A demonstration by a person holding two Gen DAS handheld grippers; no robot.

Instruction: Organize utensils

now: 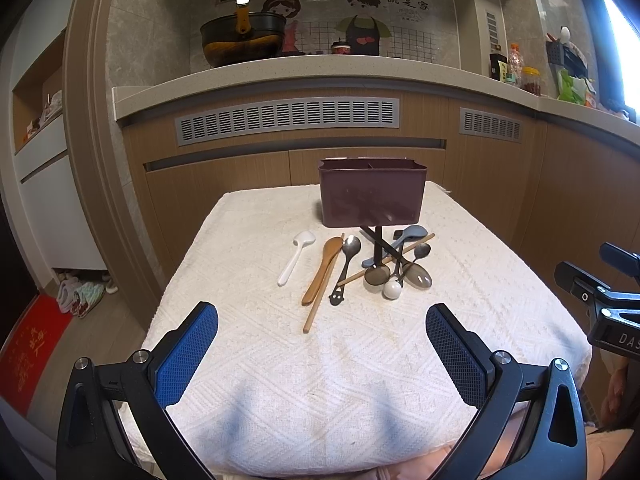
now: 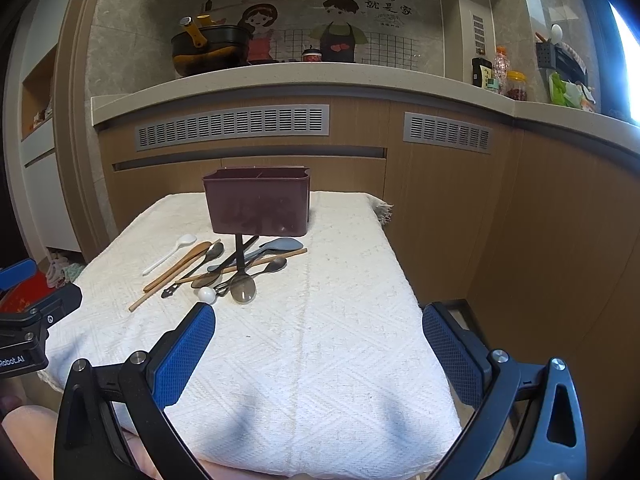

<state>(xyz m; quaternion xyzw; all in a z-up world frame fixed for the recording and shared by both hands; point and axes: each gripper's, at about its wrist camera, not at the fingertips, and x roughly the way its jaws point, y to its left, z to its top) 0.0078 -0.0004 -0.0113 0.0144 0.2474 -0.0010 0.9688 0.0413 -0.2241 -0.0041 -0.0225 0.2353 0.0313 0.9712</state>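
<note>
The worktop's (image 1: 280, 400) near half lies bare cloth, open to both tongs. Across its middle sprawls a utensil pile (image 1: 360, 264), overlapping, and the brown caddy (image 1: 372, 196) blocks the far edge just behind it

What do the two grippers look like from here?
Both match: the left gripper and right gripper have black plastic frames with silver bolts, and fingers faced with blue cross-hatched textured pads. White lettering marks each body's side. No cables or sleeves show.
</note>
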